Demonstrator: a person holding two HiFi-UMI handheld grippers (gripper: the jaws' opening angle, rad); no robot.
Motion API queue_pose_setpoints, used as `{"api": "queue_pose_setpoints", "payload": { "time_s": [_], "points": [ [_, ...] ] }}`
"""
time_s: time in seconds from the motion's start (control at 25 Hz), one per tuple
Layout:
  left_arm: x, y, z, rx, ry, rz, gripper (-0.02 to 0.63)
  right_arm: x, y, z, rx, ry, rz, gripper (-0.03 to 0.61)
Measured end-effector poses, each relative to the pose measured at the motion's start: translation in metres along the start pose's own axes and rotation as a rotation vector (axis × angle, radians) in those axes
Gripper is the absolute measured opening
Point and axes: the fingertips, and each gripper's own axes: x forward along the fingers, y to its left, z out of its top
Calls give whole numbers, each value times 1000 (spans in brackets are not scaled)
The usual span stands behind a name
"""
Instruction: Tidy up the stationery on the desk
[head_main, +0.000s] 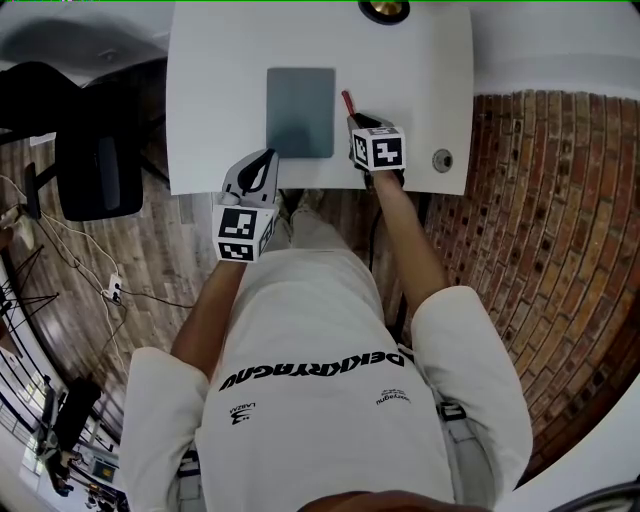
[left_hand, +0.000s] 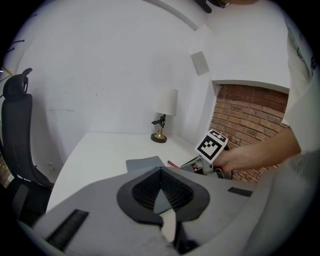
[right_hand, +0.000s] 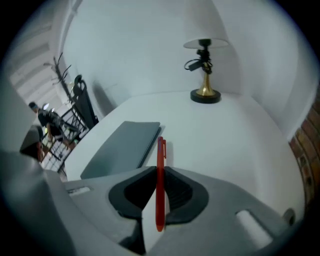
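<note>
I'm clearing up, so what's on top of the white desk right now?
A grey notebook, a gold-based lamp at the back, and a red pen pinched by the right gripper. Anything under the notebook is covered.

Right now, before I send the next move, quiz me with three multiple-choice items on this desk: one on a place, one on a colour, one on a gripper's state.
1. In the head view, where does the grey notebook lie relative to the pen?
A) to its left
B) to its right
C) on top of it

2. What colour is the pen in the right gripper?
A) blue
B) red
C) green

3. The left gripper is:
A) shut on the notebook
B) wide open
C) shut, with nothing in it

Answers:
1 A: the notebook lies flat on the white desk, left of the pen.
2 B: the right gripper view shows its jaws closed on a red barrel.
3 C: the left gripper view shows its jaws together with nothing between them.
</note>
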Motion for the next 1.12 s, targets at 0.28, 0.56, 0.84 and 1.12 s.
{"api": "queue_pose_setpoints", "payload": {
  "time_s": [0.28,0.56,0.84,1.12],
  "points": [
    [-7,-5,-3,0,3,1,-2,10,-2,10,386,-56,53,48],
    [-13,-7,-8,-7,5,3,-2,25,1,12,455,-49,40,49],
    [-19,-5,-6,-13,-5,3,-3,25,6,14,452,-55,58,60],
    [-26,-18,5,-11,-33,5,-2,-11,6,25,402,-136,59,72]
  ]
}}
